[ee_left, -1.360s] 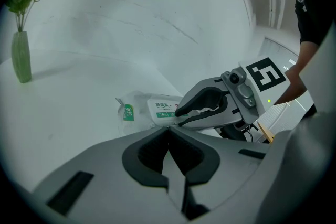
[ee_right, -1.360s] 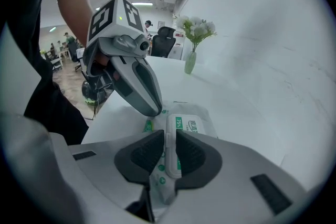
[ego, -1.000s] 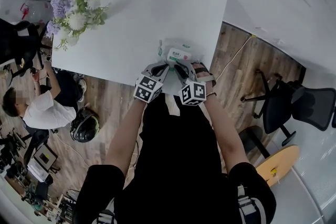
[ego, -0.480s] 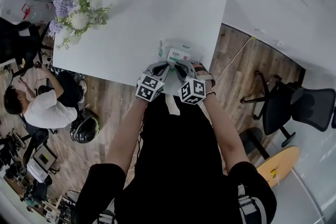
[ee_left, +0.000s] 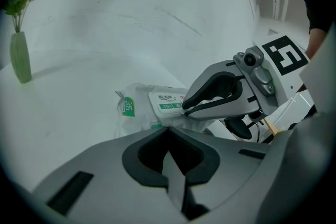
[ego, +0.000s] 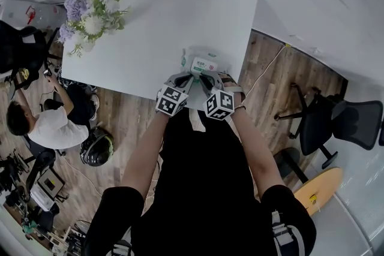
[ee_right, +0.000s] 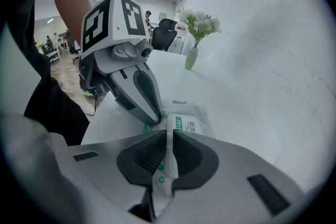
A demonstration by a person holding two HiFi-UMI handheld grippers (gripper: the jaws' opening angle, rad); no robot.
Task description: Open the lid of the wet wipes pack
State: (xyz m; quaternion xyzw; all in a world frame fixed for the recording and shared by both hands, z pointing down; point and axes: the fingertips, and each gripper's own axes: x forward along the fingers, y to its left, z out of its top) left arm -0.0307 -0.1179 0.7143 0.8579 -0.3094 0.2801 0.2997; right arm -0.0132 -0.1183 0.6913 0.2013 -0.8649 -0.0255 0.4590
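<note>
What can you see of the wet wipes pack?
The wet wipes pack is a soft white plastic pouch with green print and a flat white lid, closed. It lies at the table's near edge. The right gripper is shut on its near end; the left gripper's tip touches it beside the lid.

Your left gripper (ego: 185, 77) has its jaws together; your right gripper (ego: 205, 77) pinches the wet wipes pack (ee_right: 191, 120); your forearms converge.

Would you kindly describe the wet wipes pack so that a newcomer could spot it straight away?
On the white table, diagonally opposite the vase of flowers, look at the near right corner. There lies the wet wipes pack: the only soft white packet, green-printed lid label on top, its edge clamped in the right hand-held gripper.
</note>
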